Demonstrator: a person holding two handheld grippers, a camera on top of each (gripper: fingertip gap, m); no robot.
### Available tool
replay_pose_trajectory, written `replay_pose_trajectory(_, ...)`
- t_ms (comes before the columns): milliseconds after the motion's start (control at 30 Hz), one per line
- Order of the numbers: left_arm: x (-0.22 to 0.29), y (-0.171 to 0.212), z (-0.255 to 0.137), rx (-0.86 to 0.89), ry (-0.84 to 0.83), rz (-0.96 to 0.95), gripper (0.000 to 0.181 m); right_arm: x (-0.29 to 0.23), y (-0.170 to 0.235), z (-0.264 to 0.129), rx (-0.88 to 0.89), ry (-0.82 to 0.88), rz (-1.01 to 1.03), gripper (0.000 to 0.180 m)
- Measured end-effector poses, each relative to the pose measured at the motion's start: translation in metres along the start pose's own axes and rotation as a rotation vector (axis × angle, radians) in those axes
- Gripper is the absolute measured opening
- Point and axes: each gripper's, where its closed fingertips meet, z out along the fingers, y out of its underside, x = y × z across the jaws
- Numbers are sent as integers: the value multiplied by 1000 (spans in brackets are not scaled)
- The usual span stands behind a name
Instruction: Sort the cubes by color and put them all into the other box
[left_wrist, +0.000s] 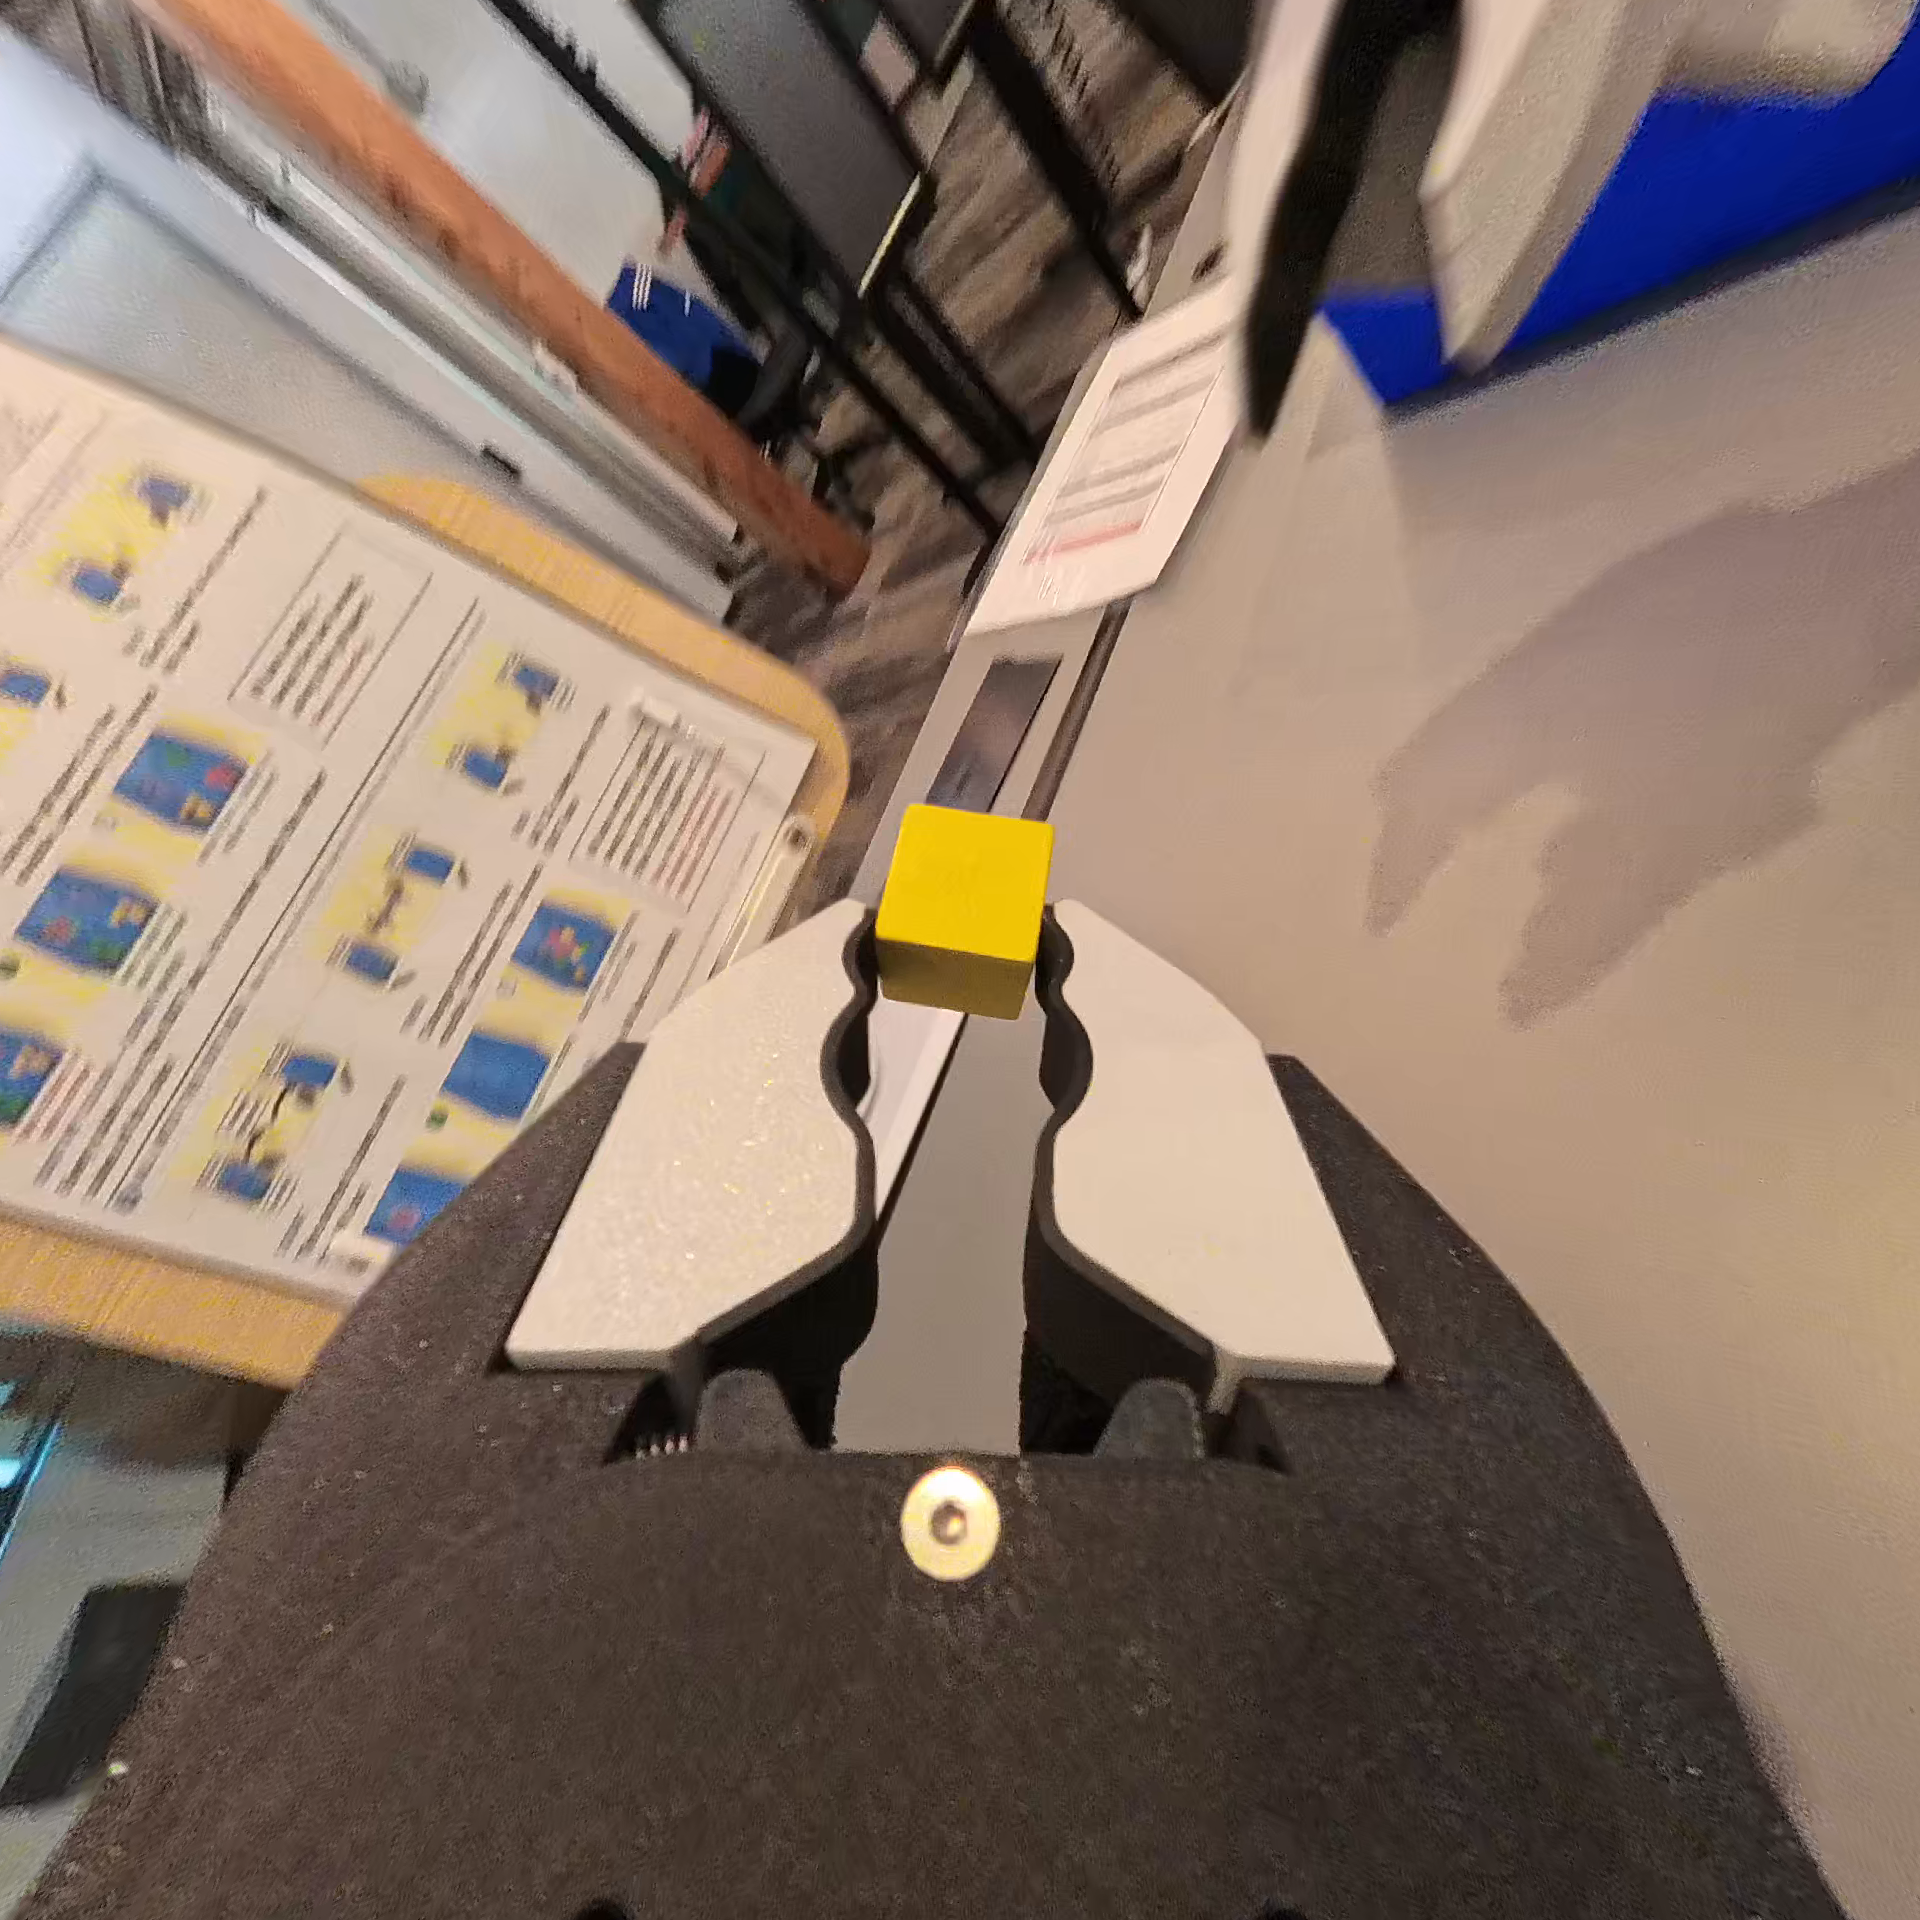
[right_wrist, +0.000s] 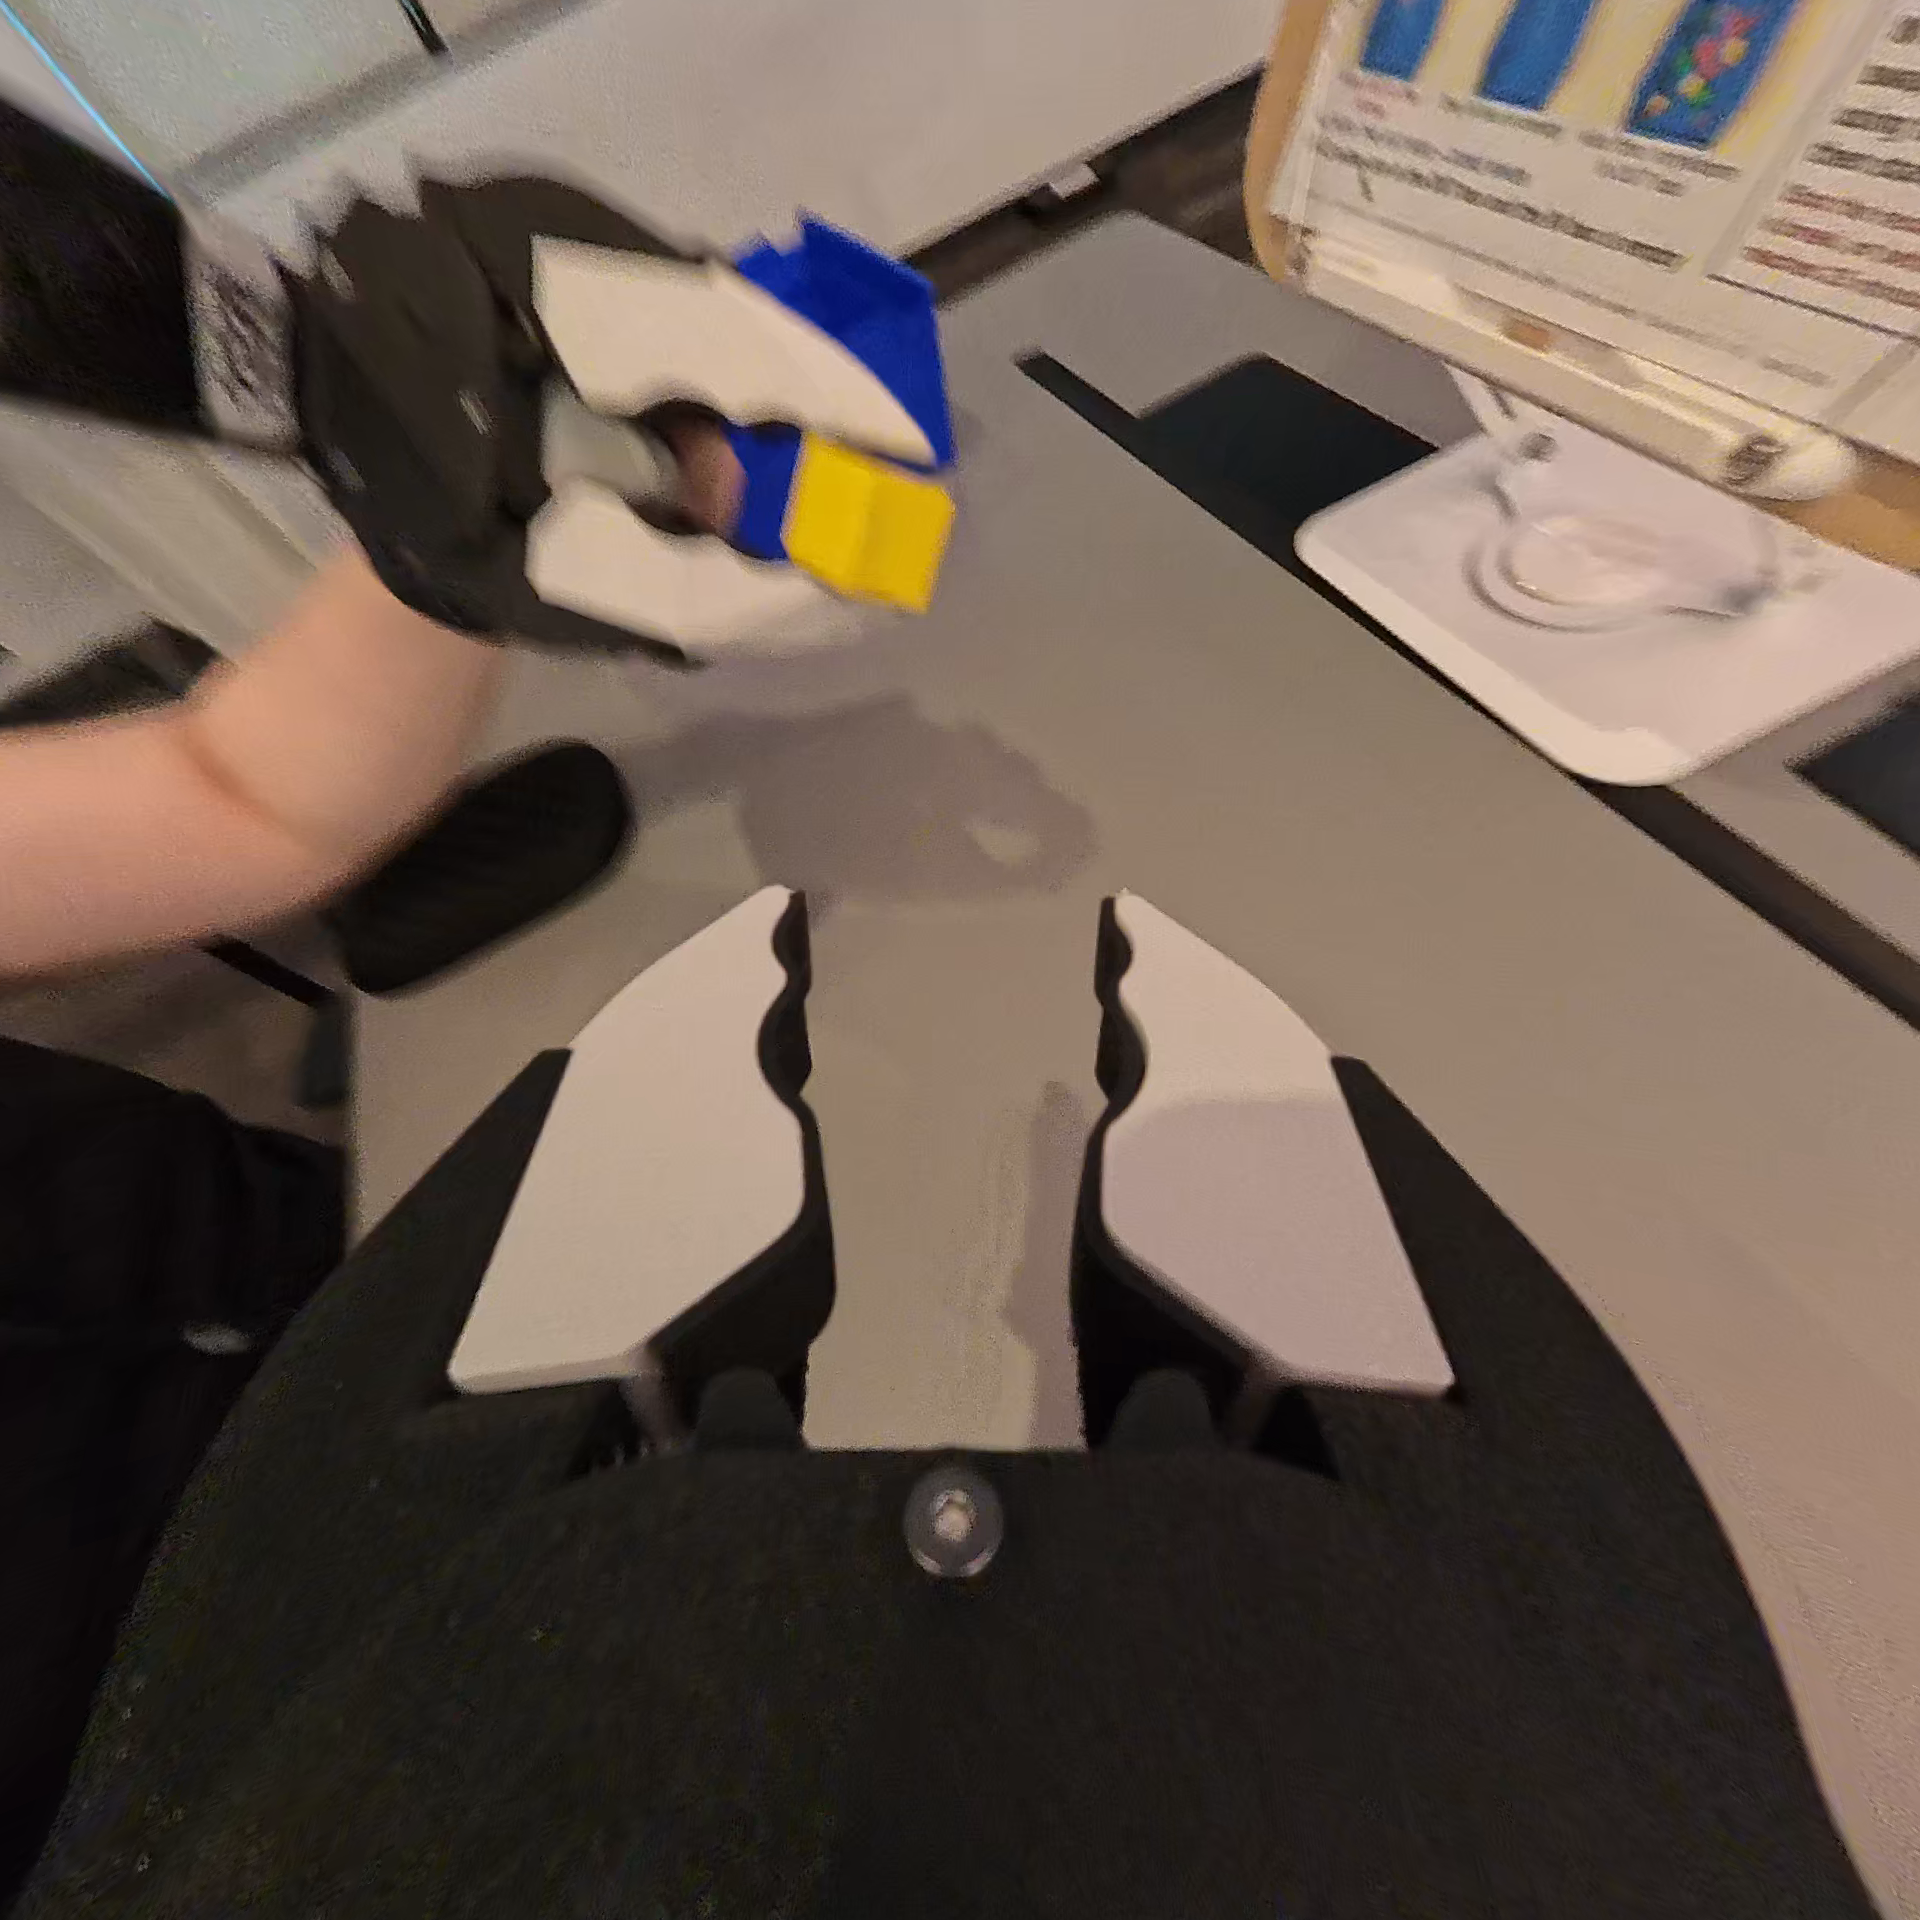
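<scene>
Carry step: left gripper is clamped on yellow cube at its fingertips, held in the air above the grey table. Blue box is up ahead, blurred. Next, likely bring cube over its colour group and release. Right gripper has its jaws apart, empty, hovering over table

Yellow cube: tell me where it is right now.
The yellow cube is clamped at the tips of the left gripper, held in the air above the grey table; the right wrist view shows it at upper left.
</scene>
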Motion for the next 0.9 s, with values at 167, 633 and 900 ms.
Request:
replay_pose_trajectory(167, 23, -30, 9, 129, 71, -5, 29, -23, -31, 23, 153, -192, 219, 58)
replay_pose_trajectory(633, 33, -32, 1, 255, 110, -62, 29, -36, -28, 62, 103, -315, 321, 28)
replay_pose_trajectory(900, 35, -3, 13, 200, 60, -116, 38, -22, -25, 71, 96, -135, 204, 27)
